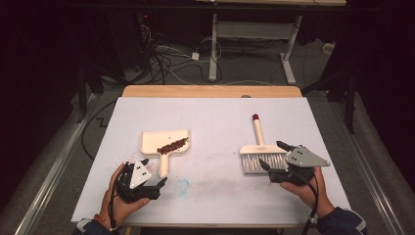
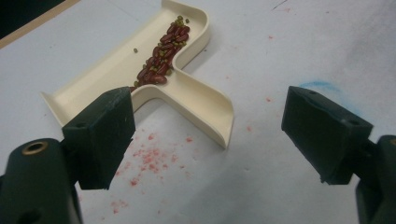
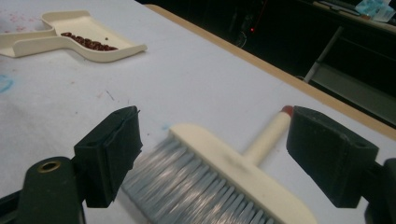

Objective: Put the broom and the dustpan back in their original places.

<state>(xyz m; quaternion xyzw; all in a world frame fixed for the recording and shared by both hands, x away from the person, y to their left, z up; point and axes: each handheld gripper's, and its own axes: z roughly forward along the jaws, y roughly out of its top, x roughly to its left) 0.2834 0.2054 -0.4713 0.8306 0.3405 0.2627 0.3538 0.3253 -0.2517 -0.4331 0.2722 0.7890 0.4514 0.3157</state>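
Left gripper view: the left gripper hangs over the table with jaws spread wide, nothing between them. Just ahead lies the cream dustpan, handle end toward the jaws, flat on the surface. A line of red beans, with a few small green ones mixed in, sits along the pan's back wall. Judged: pan is set down so the load stays put, handle turned for an easy pick-up.

Right gripper view: the right gripper is likewise released, jaws apart on either side of the brush. Grey bristles lie under the near jaw; the cream handle with its red tip points away. No contact visible. The brush lies flat, probably laid aside now that the beans are in the pan.

High view: dustpan left of centre, brush right of centre, well apart. The white table cover carries red speckles and a blue smudge near the front. Wooden edge at the far side. Beyond: dark room, grey floor, tangled cables, a white desk frame.
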